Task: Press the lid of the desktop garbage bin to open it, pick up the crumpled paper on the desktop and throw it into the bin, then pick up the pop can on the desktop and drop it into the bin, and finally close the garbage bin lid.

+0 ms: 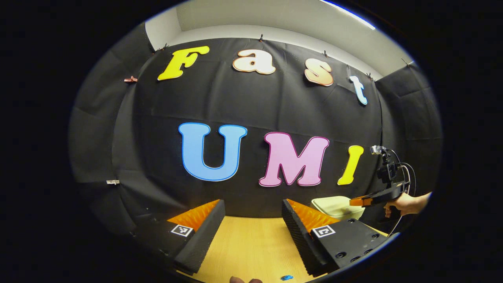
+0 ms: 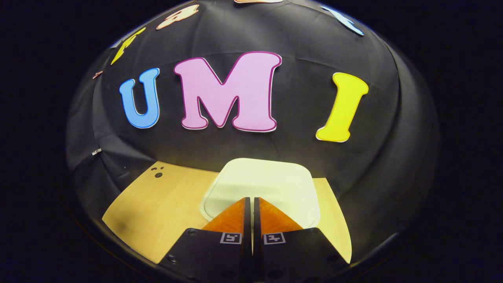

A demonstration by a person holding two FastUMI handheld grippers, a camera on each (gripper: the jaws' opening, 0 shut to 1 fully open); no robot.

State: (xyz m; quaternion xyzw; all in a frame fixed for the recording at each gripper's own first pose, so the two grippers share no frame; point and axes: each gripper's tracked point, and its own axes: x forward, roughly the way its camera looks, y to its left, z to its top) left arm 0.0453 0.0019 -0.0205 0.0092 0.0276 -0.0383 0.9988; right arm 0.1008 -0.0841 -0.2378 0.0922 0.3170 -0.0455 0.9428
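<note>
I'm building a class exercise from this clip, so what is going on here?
A person holds a gripper in each hand over a wooden table. The right gripper, fingers shut, points at the closed lid of the bin, apparently about to press it. The left gripper waits open and empty.

Left gripper (image 1: 253, 214) jaws spread wide, right gripper (image 2: 250, 201) jaws closed together

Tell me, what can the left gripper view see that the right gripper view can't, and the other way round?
The left gripper view alone catches the other gripper from outside, a hand holding it, and a small blue scrap on the desk. The right gripper view alone looks down on the bin's closed lid, just beyond its own shut gripper. Both share the bin and wooden desk.
</note>
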